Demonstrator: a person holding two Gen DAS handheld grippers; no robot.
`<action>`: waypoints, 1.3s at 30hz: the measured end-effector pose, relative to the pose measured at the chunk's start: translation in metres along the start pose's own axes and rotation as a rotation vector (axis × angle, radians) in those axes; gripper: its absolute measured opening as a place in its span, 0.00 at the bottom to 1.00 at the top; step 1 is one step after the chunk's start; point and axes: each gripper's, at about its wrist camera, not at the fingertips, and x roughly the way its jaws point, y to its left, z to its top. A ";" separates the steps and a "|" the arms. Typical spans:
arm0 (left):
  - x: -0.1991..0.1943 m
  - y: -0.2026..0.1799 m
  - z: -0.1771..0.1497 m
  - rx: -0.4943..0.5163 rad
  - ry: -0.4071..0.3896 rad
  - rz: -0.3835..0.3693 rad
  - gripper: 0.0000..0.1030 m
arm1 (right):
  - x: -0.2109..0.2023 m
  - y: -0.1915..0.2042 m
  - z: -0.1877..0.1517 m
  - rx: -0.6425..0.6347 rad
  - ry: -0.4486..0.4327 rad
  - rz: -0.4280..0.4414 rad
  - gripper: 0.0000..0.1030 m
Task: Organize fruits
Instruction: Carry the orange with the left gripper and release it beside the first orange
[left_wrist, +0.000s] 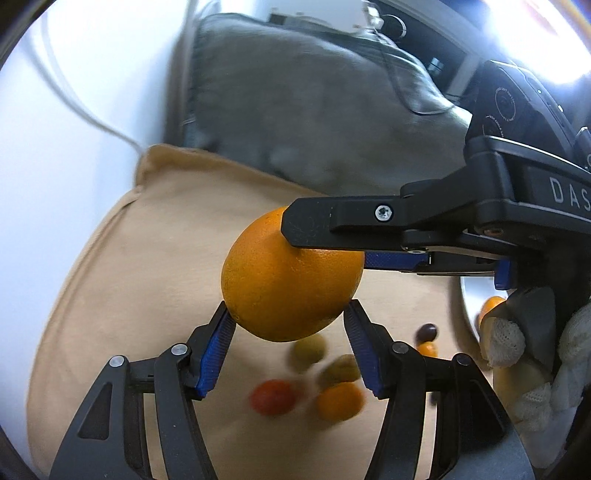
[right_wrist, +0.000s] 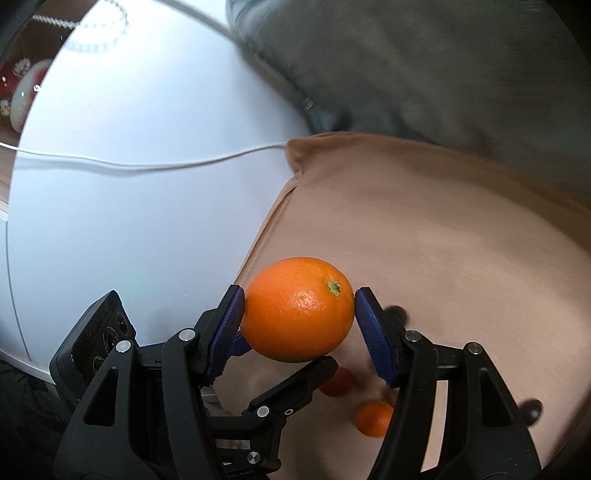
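while one big orange (left_wrist: 291, 280) hangs in the air between both grippers, most of the sorting is not yet done.

the left gripper (left_wrist: 290, 332) has its blue pads on the two sides of the orange, clamped on it, and the right gripper (right_wrist: 299, 314) is clamped on the same fruit from another side, so it is held above the beige cushion (left_wrist: 122, 280) and touches nothing else. several small fruits (left_wrist: 314, 384) lie loose on the cushion under it, blurred: red, green, orange and dark ones. at the right edge of the left wrist view a pale plate (left_wrist: 471, 306) seems to hold one fruit already. the orange is nearly round, only a little longer along the stem line; its green stem end (right_wrist: 333, 286) points up and to the right in the right wrist view.
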 end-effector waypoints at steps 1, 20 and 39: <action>0.001 -0.006 0.000 0.008 0.000 -0.006 0.58 | -0.005 -0.003 -0.002 0.003 -0.007 -0.004 0.63; 0.028 -0.125 0.004 0.147 0.034 -0.135 0.58 | -0.131 -0.073 -0.040 0.114 -0.147 -0.088 0.63; 0.072 -0.204 0.012 0.236 0.110 -0.219 0.58 | -0.204 -0.160 -0.062 0.230 -0.219 -0.155 0.63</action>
